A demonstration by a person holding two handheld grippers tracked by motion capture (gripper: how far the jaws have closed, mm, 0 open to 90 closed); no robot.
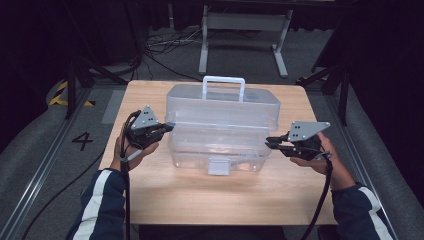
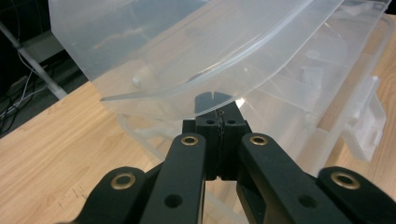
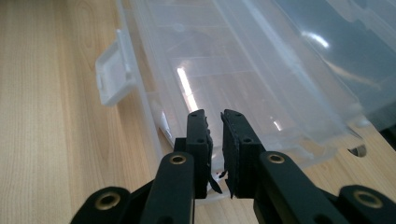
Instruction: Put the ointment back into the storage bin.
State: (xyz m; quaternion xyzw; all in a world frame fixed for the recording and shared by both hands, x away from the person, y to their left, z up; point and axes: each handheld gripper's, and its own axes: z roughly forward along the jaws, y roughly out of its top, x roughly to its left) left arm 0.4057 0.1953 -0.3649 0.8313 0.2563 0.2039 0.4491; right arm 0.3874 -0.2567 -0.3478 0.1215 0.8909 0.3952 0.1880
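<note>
Left gripper (image 2: 219, 116) fingers clenched on the clear box's lid (image 2: 196, 51) edge; right gripper (image 3: 214, 119) fingers barely parted, beside the box (image 3: 243, 79)

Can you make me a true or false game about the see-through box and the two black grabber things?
1. The clear plastic box sits on a wooden table. True.
2. The box's lid is shut flat. False: it is lifted open, and the left gripper view shows its edge raised over the base.
3. The left gripper has its jaws pressed together at the lid's edge. True.
4. The right gripper is holding the white handle. False: it is down by the box's right end, jaws a little apart, and the handle is up on the lid.
5. The box's latch faces the person. True.
</note>
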